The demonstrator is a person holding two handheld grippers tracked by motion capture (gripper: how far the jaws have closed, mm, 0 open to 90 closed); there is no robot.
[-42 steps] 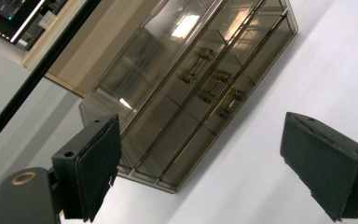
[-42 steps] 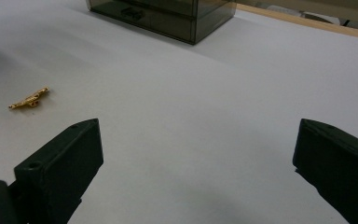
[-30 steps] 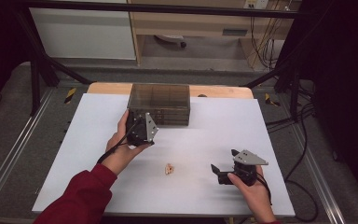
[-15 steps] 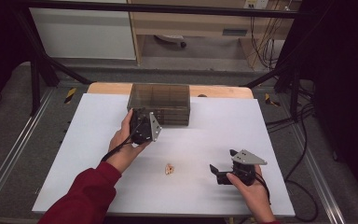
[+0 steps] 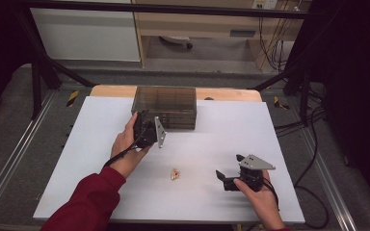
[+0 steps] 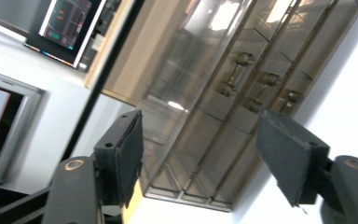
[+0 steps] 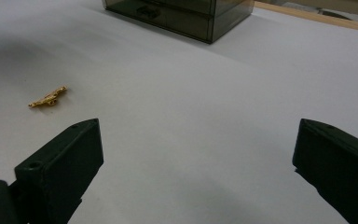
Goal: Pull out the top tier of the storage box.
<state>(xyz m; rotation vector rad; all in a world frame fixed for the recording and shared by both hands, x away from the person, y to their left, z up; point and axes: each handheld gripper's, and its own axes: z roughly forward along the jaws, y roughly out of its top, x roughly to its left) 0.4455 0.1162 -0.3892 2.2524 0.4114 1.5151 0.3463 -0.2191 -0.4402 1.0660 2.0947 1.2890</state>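
I am holding the left gripper (image 6: 200, 163) with its jaws released; they have just been closing, and nothing is between them yet. Its pads (image 6: 130, 154) are pointing at the front of the smoked-plastic drawer organiser (image 6: 223, 93), whose small drawer knobs (image 6: 242, 60) are sitting just beyond them, untouched. In the high view the left gripper (image 5: 147, 132) is hanging just beside the organiser (image 5: 165, 107) at the back of the white tabletop (image 5: 279, 130).

The right gripper (image 7: 196, 163) is resting low over the table, jaws spread wide and empty. A small gold trinket (image 7: 48, 98), possibly a hair clip, is lying on the bare surface ahead of its jaws and off to one side, well apart from the organiser.

Judgement: I am lining up on a drawer knob to pull a drawer open. Next I need to centre the jaws on one knob, clench, then draw straight back.

Against the earlier high view, the left hand's knuckles are now rolled further over; the trinket and right gripper (image 5: 231, 179) are lying unchanged.
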